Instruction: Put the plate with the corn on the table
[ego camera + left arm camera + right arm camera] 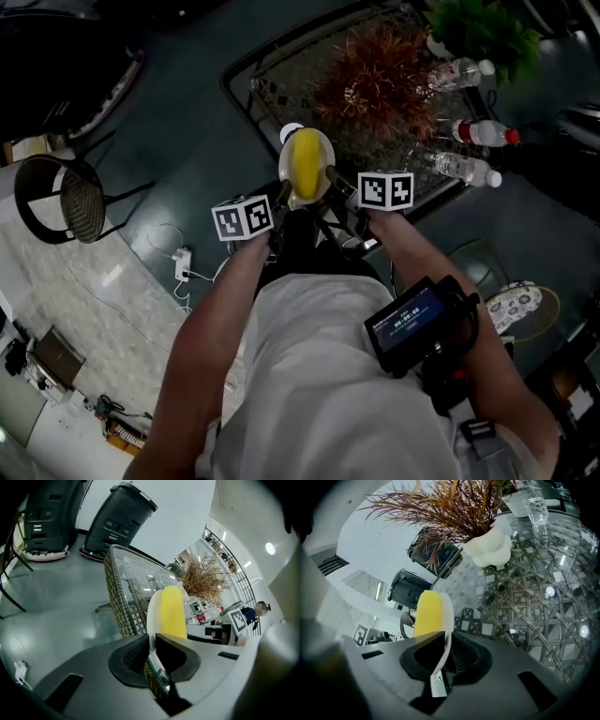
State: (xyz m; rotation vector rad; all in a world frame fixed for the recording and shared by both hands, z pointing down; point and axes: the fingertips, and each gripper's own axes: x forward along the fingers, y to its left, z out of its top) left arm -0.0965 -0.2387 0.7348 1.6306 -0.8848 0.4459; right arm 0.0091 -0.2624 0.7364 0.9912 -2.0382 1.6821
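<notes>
Fingers of the left gripper (152,645) and right gripper (442,654) clamp opposite rims of the white plate (324,150), with the yellow corn (306,167) lying on it, held over the near edge of the glass-topped wicker surface (281,77). Farther back stand a reddish plant (375,70) and water bottles (464,169).

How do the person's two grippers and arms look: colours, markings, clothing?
The left gripper and right gripper have grey bodies with black textured jaw pads. Each bears a white cube with black square markers: left cube, right cube. The person wears a light short-sleeved shirt; forearms are uncovered. A black device with a lit screen sits near the right forearm.
</notes>
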